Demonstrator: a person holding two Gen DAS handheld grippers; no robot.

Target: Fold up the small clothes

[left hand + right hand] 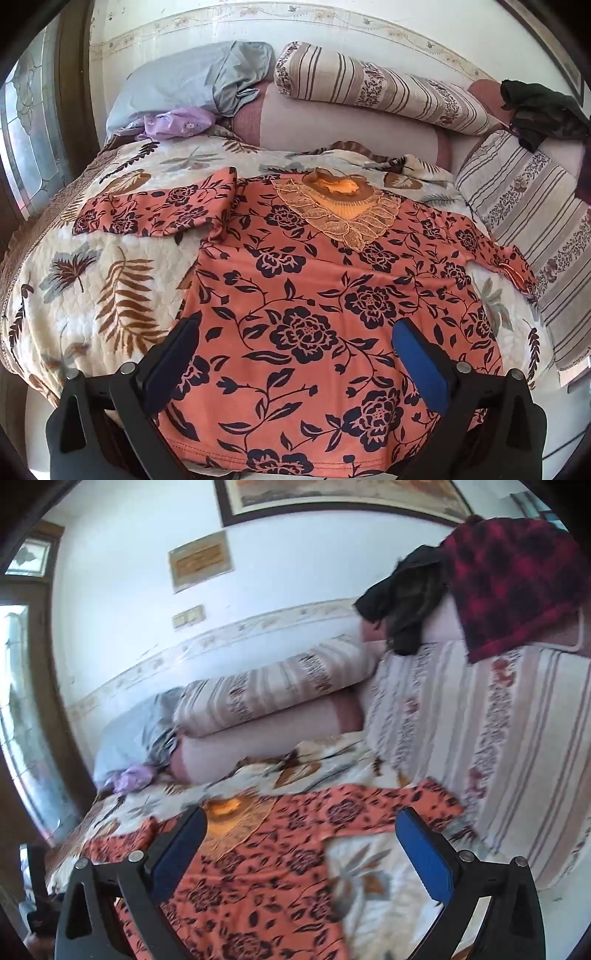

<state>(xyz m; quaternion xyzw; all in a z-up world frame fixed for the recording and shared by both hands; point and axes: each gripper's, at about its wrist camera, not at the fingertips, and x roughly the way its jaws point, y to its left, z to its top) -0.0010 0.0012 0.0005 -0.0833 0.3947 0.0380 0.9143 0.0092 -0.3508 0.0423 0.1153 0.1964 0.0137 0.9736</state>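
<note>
Left wrist view is showing your left gripper [295, 354] hanging wide open over the lower half of the orange floral top [332, 295], gripping nothing; the top is lying spread face up on the leaf-print quilt [92, 266], hem towards you, embroidered collar [340, 206] away from you. Your right gripper [301, 845] is likewise standing fully open and empty, hovering above the collar side of the garment with the right sleeve [388, 808] lying between its fingers further off.

You are risking several things here. The left sleeve [159, 210] is already lying doubled and rumpled, so folding over it as it lies would probably be locking a lump into the stack. The knit is looking thin and slippery, so you are likely to be pinching the quilt along with it if you are coming down too deep, and dragging the whole spread. The right sleeve is lying just beside the striped cushion [498, 738], so a wide sweep could be snagging there. The right wrist view is blurring, so judging your depth from it is looking unreliable
</note>
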